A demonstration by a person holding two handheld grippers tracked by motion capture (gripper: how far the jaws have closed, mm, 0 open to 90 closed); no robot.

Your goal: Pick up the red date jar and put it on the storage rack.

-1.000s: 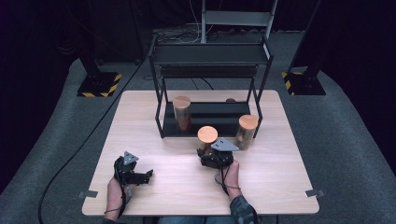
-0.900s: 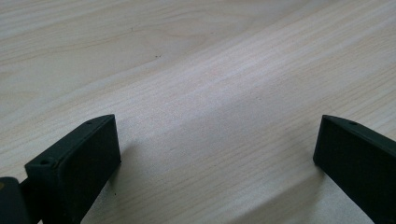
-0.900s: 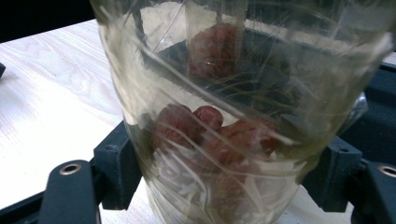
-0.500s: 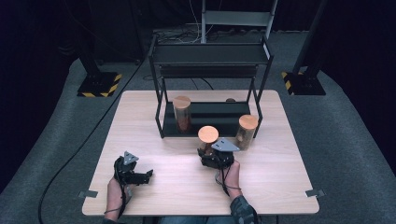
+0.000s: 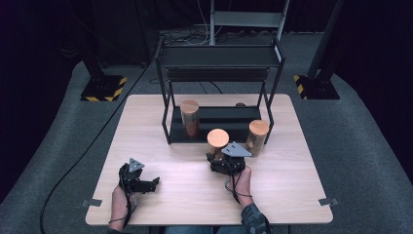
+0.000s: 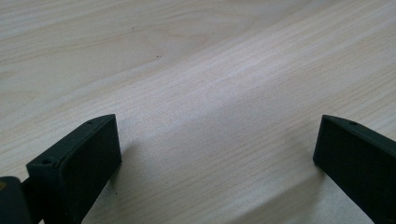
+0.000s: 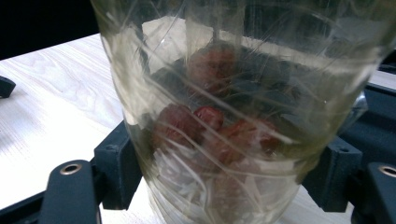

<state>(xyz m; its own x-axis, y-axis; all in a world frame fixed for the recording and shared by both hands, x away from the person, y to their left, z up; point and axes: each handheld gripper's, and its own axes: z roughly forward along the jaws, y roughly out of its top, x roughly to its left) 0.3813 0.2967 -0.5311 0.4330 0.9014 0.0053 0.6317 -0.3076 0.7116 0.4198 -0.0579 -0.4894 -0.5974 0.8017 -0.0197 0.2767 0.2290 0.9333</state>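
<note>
The jar, a clear one with a cork-coloured lid, stands on the table just in front of the black rack, and the right gripper has its jaws clamped on the lower part of the glass. To my eye the job in hand is lifting it toward the rack, so the thing to do is keep it upright and raise it straight before moving it forward, clear of the second jar just beside it and the rack's front post. A third jar already sits on the lower shelf, so it wants a gap beside that one.

The left gripper rests near the table's front-left, jaws spread wide over bare wood.

The right gripper view shows what the high view cannot: reddish dried fruit inside the jar, with paler shreds beneath. The high view alone gives the rack, the lids and the spacing of the jars.
</note>
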